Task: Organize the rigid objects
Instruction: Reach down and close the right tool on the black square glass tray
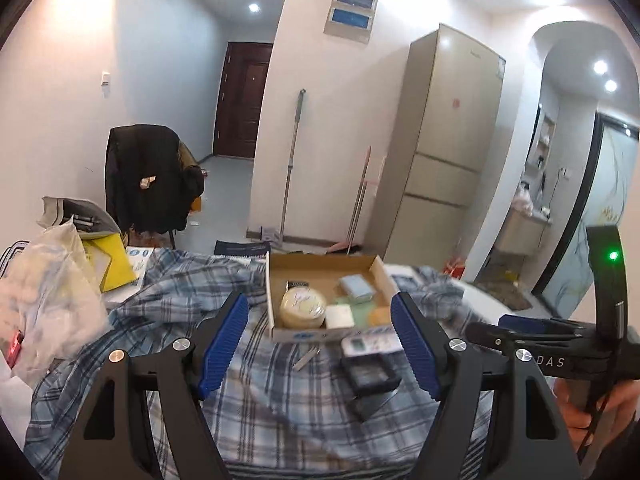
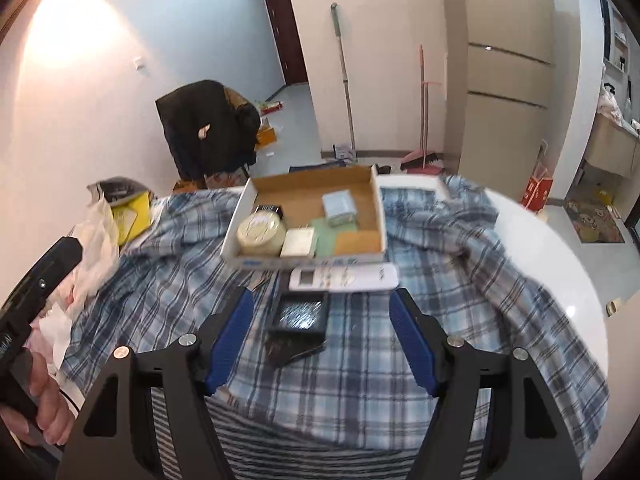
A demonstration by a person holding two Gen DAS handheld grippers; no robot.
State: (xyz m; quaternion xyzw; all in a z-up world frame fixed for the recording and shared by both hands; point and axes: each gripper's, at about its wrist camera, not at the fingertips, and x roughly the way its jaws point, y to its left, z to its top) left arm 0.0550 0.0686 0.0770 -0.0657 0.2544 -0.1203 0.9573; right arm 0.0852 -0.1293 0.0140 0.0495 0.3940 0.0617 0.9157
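Note:
A shallow cardboard box sits on a blue plaid cloth. In it are a round cream tub, a pale blue box, a white block and flat pads. In front of the box lie a white remote, a black square case and a small metal piece. My left gripper is open and empty above the cloth. My right gripper is open and empty, the black case between its jaws' line.
Plastic bags and a yellow box crowd the table's left. The white table edge shows right. Beyond stand a chair with a black coat, a fridge and a mop.

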